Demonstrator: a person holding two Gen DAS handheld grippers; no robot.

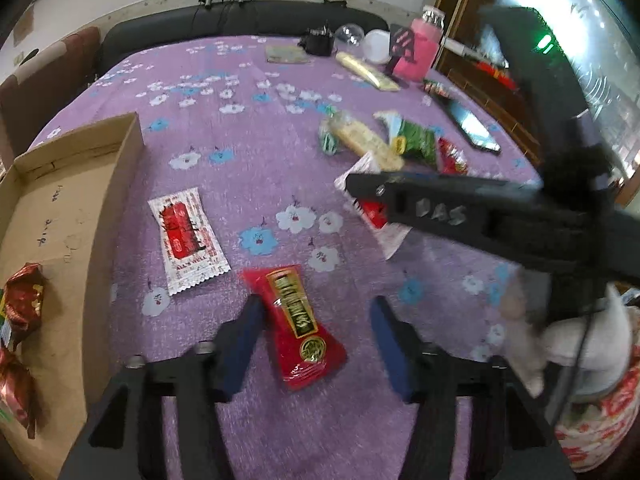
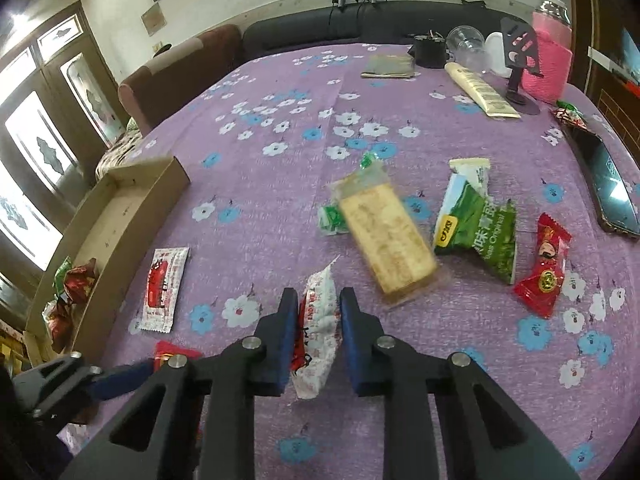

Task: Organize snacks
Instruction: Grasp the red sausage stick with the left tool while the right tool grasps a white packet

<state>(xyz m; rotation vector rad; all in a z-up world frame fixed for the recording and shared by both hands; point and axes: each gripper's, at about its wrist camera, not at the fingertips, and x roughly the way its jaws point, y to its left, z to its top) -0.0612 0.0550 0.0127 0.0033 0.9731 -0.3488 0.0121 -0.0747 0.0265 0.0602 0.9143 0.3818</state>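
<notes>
In the left wrist view my left gripper (image 1: 316, 340) is open around a red snack packet (image 1: 298, 320) that lies flat on the purple flowered cloth (image 1: 248, 152). Its left pad is at the packet's edge and its right pad stands clear of it. In the right wrist view my right gripper (image 2: 319, 320) is shut on a white-and-red sachet (image 2: 320, 332), crumpled between the pads. The left view also shows this right gripper (image 1: 360, 196) side-on with the sachet (image 1: 376, 216). A cardboard box (image 1: 80, 200) at the left holds red-wrapped snacks (image 1: 24, 292).
A second white-and-red sachet (image 2: 162, 288) lies near the box (image 2: 132, 216). Beyond my right gripper lie a cracker pack (image 2: 384, 240), a green packet (image 2: 480, 232) and a red candy (image 2: 544, 268). A phone (image 2: 608, 188), cream tube (image 2: 480, 88) and pink-sleeved jar (image 2: 550, 60) sit at the far right.
</notes>
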